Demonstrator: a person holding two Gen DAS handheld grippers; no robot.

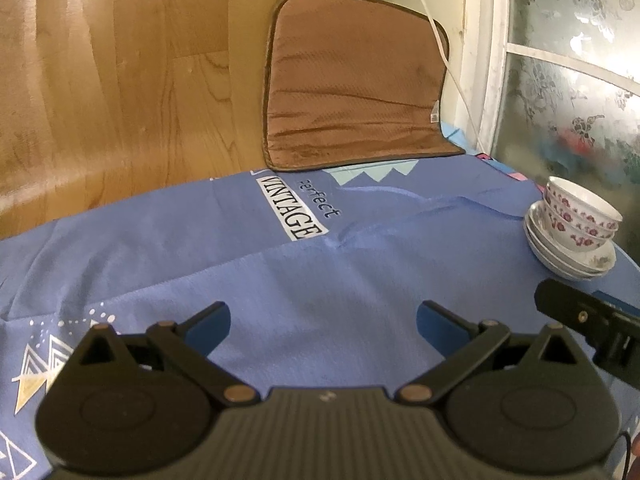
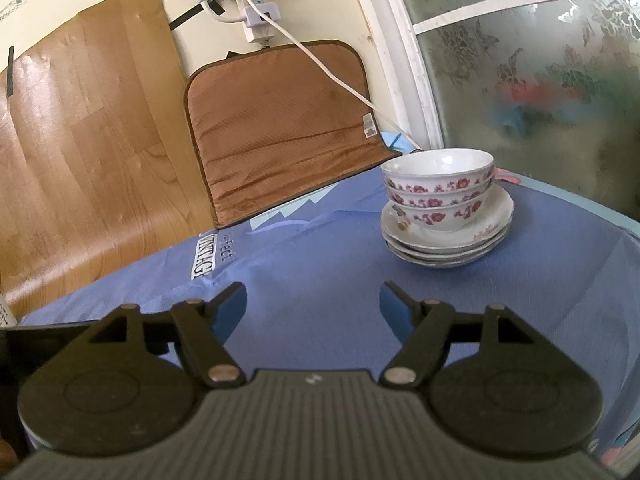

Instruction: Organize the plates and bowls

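Note:
Three white bowls with red flower bands sit nested on a stack of white plates on the blue cloth, at the right in both views. The same bowls and plates appear far right in the left wrist view. My right gripper stands open over bare cloth, short of the stack and a little left of it, with nothing between its fingers. My left gripper is open too, empty, over the cloth well left of the stack. A black finger of the right gripper pokes in at the right edge.
A blue printed cloth covers the round table. A brown cushion leans on the wall behind it, with a white cable and power strip above. Frosted floral glass stands right of the stack. Wood panel fills the left.

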